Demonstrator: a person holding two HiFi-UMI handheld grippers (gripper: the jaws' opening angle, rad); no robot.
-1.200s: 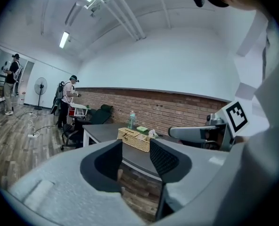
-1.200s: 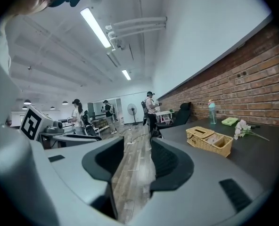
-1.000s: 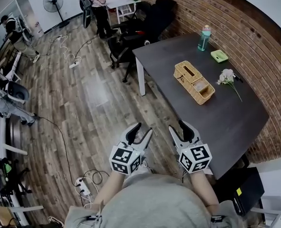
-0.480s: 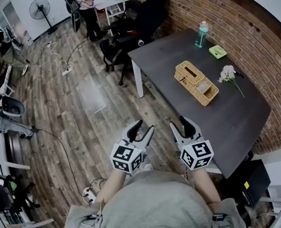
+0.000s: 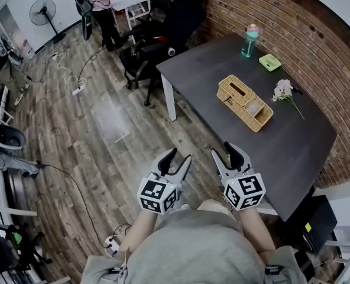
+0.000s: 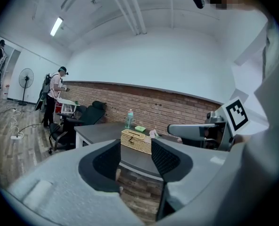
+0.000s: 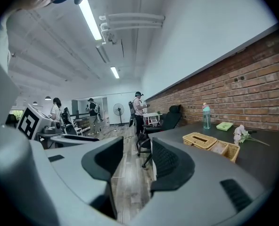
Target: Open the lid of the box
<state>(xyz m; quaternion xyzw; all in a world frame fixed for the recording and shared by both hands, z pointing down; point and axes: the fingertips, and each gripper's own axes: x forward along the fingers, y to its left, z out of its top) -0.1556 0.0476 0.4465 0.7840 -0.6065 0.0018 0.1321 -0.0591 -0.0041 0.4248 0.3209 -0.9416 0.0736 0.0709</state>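
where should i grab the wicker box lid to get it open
Probably the long edge of the lid that faces you, where a small dark tab hangs down the side of the wicker box. Come in from the near side of the table and pinch that rim: the lid lies flat and its top shows only a slot. Which side is hinged can't be told.

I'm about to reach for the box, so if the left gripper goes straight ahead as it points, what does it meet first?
Likely the near edge of the dark table, with the wicker box farther on; the left gripper has nothing between its open jaws. Depth is unclear.
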